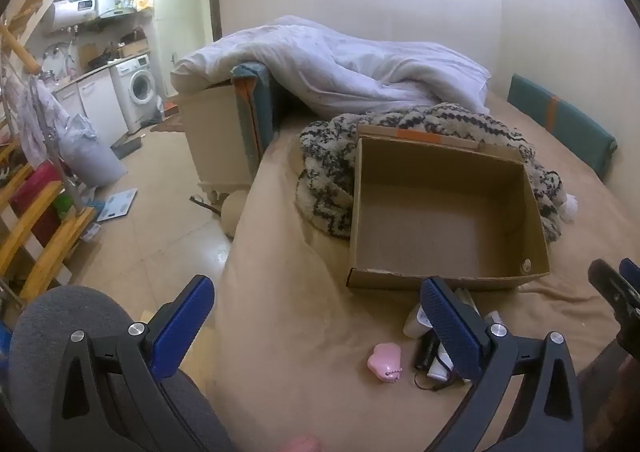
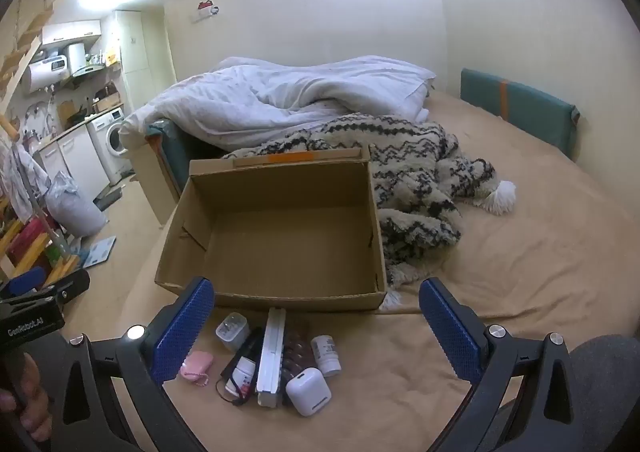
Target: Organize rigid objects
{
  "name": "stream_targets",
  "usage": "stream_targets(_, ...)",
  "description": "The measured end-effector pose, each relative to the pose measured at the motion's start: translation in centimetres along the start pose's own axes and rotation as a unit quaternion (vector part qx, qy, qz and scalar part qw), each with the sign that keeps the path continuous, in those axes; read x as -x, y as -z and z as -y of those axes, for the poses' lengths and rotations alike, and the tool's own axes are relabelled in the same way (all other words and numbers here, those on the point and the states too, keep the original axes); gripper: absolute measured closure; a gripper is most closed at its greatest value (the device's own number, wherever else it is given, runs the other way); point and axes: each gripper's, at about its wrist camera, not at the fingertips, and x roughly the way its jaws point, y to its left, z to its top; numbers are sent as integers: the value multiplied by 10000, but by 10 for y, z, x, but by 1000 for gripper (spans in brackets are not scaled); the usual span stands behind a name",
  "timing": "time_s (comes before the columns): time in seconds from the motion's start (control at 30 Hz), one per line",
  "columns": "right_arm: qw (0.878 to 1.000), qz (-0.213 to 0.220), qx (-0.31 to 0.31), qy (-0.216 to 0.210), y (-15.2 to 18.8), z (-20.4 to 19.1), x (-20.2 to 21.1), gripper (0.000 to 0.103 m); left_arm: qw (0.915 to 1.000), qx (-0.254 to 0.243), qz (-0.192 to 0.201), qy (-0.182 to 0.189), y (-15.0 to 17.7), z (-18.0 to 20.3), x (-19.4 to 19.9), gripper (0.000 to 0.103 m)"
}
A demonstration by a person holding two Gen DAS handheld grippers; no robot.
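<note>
Both jaws are being held wide apart, empty. The small items [image 2: 276, 360] are lying just ahead of the right gripper [image 2: 316, 328], nearer it than the left gripper [image 1: 316, 328], long axes pointing toward the cardboard box [image 2: 272, 296] beyond.

left gripper [image 1: 316, 328] jaws spread wide, right gripper [image 2: 318, 328] likewise, nothing held

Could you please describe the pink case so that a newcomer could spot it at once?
Find the open cardboard box on the bed; a cluster of small items lies before it. The pink case is leftmost there, apart from the others, the only pink one, with a bead chain.
</note>
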Motion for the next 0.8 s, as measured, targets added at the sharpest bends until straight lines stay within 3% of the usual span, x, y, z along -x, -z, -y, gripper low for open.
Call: stream_targets(0.8, 10000, -32, 59, 48, 0, -1, -1, 0, 9997, -28, -95, 238, 4, 5, -2, 0)
